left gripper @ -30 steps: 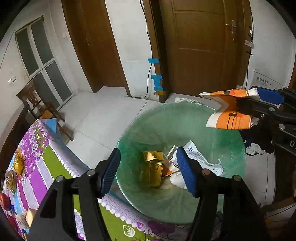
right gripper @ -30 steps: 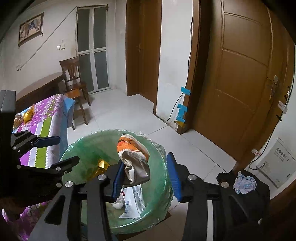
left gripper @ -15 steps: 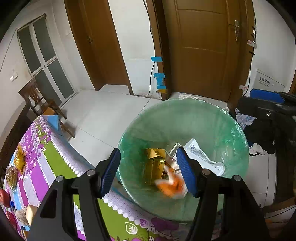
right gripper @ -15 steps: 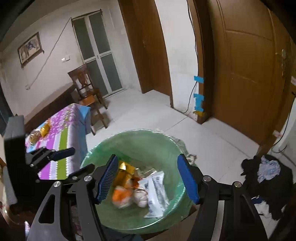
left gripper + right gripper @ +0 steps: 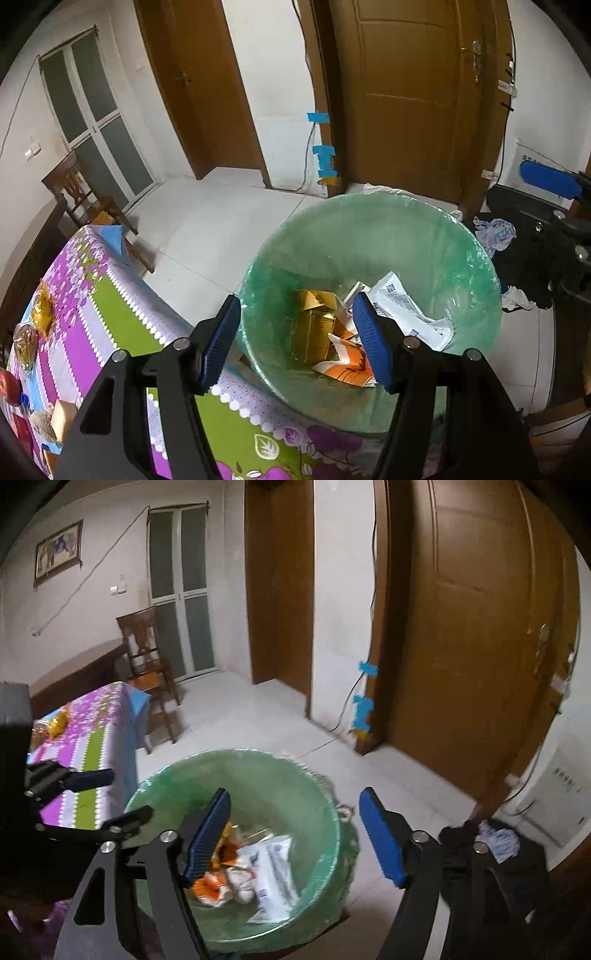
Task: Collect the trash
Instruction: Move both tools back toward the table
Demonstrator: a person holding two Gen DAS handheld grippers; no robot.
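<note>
A bin lined with a green bag (image 5: 406, 229) stands on the floor beside the table; it also shows in the right wrist view (image 5: 317, 786). Inside lie an orange-and-white wrapper (image 5: 345, 363), a gold box (image 5: 314, 332) and a white printed pouch (image 5: 406, 314). The wrapper (image 5: 214, 882) and the pouch (image 5: 273, 867) show in the right wrist view too. My left gripper (image 5: 297, 343) is open and empty above the bin's near rim. My right gripper (image 5: 295, 838) is open and empty above the bin.
A table with a purple-and-green floral cloth (image 5: 96, 314) carries gold-wrapped items (image 5: 42, 317) and a red apple (image 5: 7, 382). A wooden chair (image 5: 85, 203) stands behind it. Dark clothes (image 5: 517, 240) lie on the floor right of the bin. Brown doors (image 5: 413, 96) are behind.
My right gripper opened and dropped the orange-and-white wrapper, which fell into the bin. The right gripper then drew back to the right and higher. My left gripper stayed open.
</note>
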